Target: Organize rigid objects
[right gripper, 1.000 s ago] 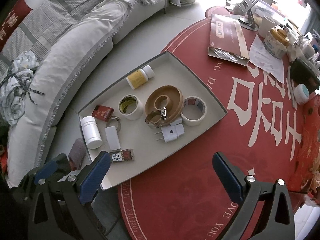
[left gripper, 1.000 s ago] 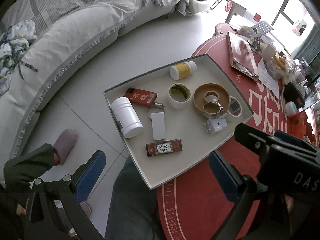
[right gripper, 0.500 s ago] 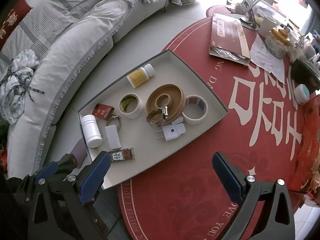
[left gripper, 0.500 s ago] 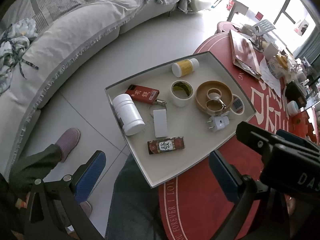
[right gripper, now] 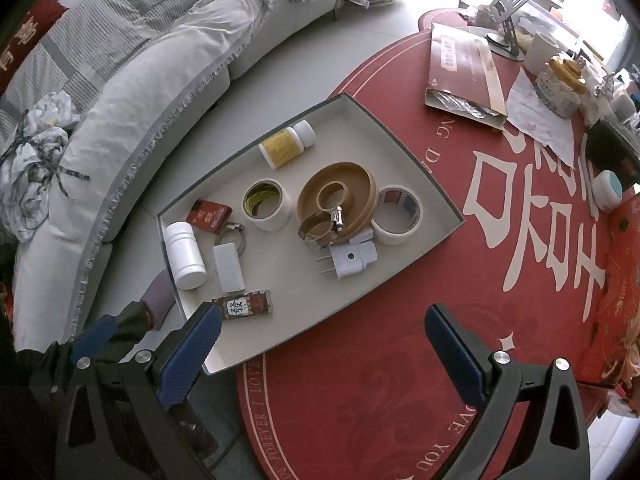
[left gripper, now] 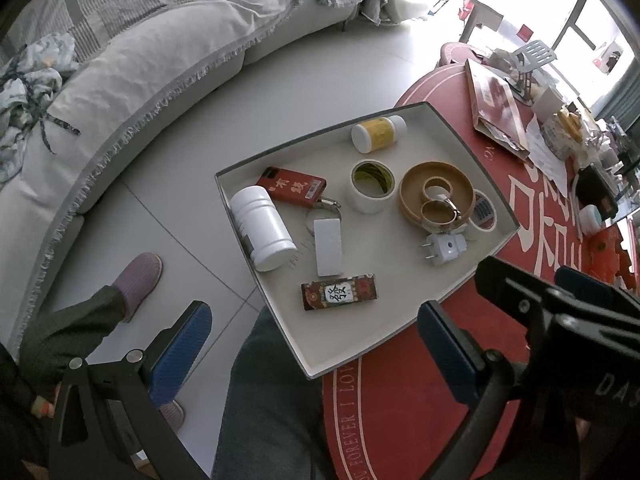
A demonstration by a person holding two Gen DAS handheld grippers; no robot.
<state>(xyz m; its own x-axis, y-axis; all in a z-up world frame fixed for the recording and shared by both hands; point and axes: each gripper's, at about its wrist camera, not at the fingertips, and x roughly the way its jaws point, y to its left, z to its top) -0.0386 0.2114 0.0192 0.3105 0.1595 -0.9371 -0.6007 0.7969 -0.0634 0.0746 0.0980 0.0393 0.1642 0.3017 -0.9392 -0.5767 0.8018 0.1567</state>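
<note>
Both your claws, left (left gripper: 316,344) and right (right gripper: 320,344), gape apart and hold nothing, above the tray (right gripper: 404,148) on the red worktop (right gripper: 400,380); bottles, tapes and plug (right gripper: 350,260) lie inside it.

Sofa: long curved light-grey fabric sofa (left gripper: 132,64) with a fringed edge, draped with a striped grey throw (right gripper: 132,12).
Bundle: crumpled floral cloth (right gripper: 28,152) lying on the sofa's left end.
Cushion: red cushion with pale lettering (right gripper: 24,36), at the sofa's upper left corner.
Floor: pale glossy tiled floor (left gripper: 320,64) between sofa and table.
Tablecloth: round red table cover (right gripper: 400,380) with large cream characters and rim lettering.
Slipper: mauve ribbed slipper (left gripper: 138,274) on the floor beside the sofa.
Far clutter: flat brown-and-cream printed carton (right gripper: 460,68), white paper sheet (right gripper: 540,120), slotted metal stand (right gripper: 510,8), and a patterned lidded jar (right gripper: 558,84).
</note>
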